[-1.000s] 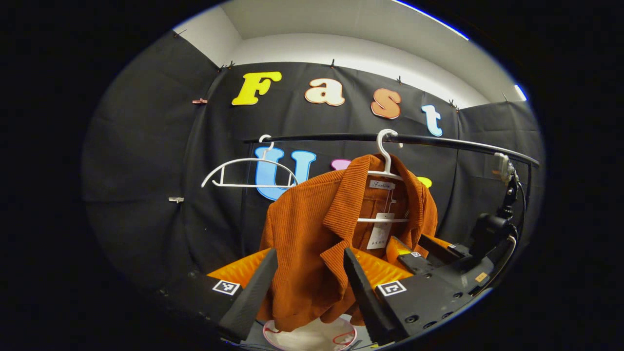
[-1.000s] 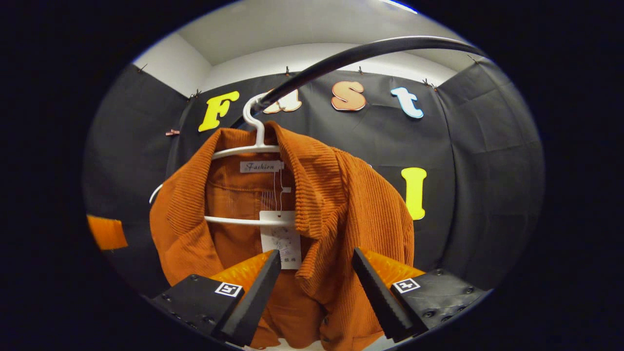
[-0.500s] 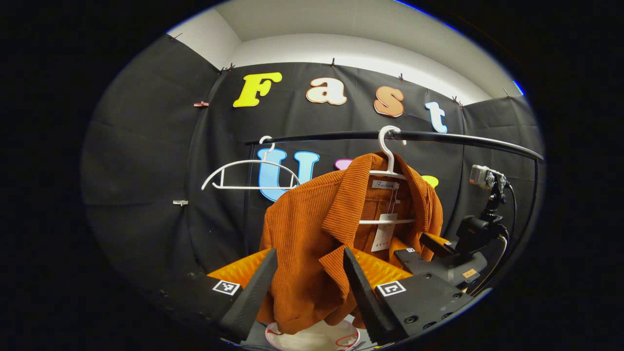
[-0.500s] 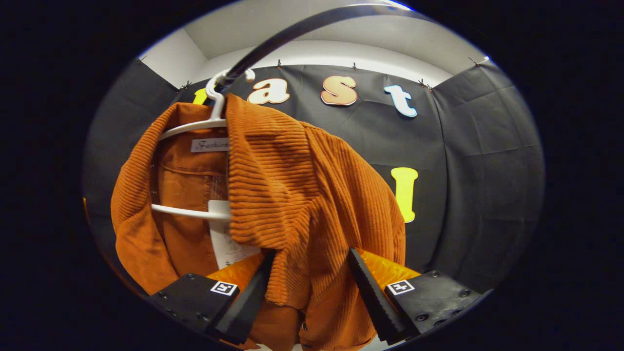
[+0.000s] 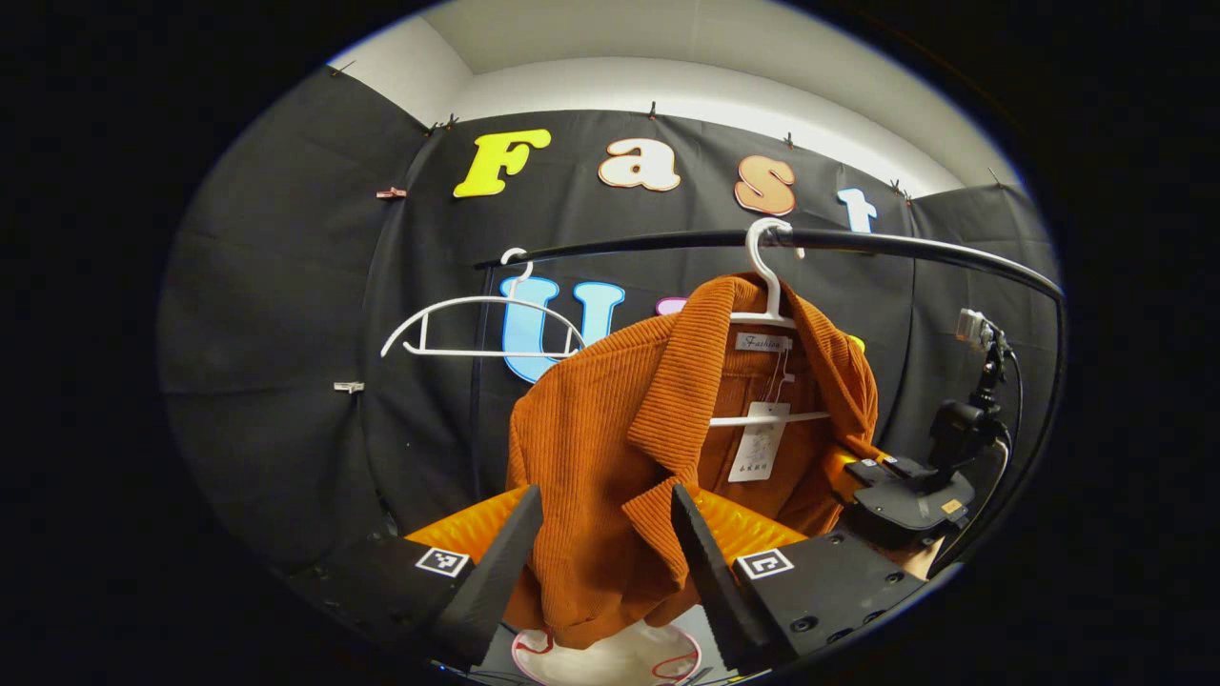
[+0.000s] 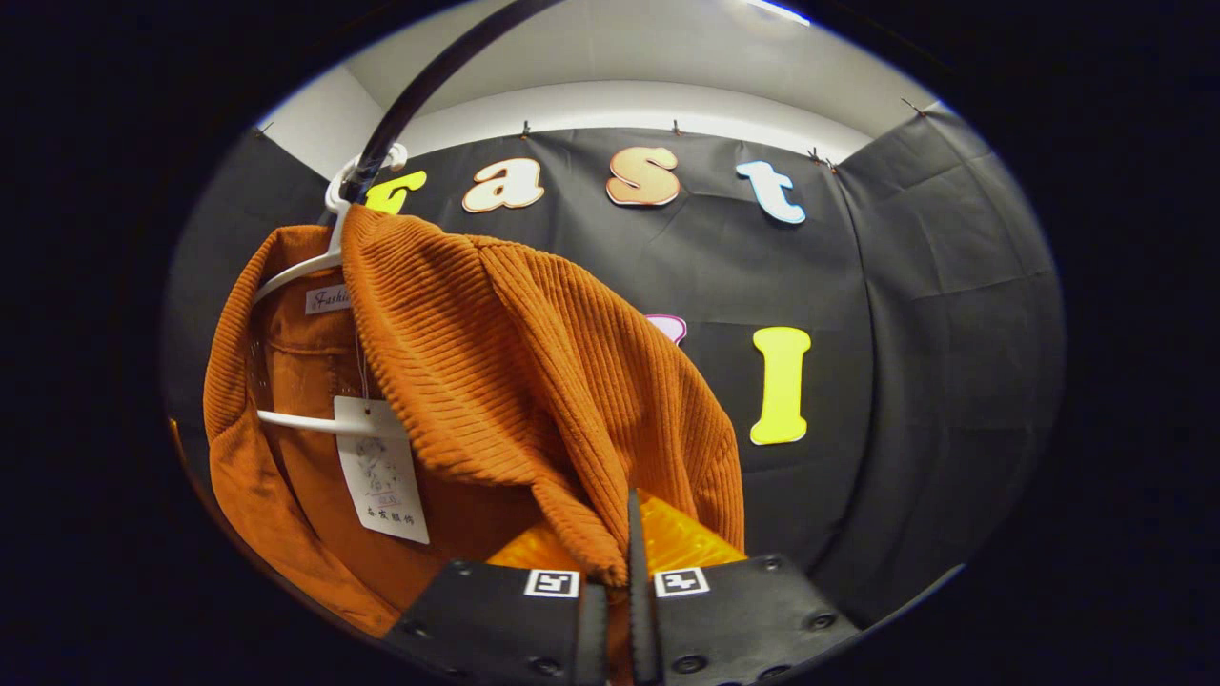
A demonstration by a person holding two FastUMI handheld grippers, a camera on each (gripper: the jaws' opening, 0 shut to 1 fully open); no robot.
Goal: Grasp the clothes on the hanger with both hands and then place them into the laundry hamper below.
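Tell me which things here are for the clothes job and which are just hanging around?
For the job: orange jacket, its white hanger, right gripper pinching the jacket's collar, left gripper open around the front, white hamper below.

Just there: empty hanger, black rail, paper tag.

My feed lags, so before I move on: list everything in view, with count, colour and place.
jacket: one, rust orange, hanging on the right hanger.
hangers: two, white; one bare at the rail's left, one inside the jacket.
rail: one, black, across the top.
paper tag: one, white, at the collar.
hamper: one, white, below the jacket.
left claw: open, astride the jacket's front edge.
right claw: shut on the jacket's lapel.
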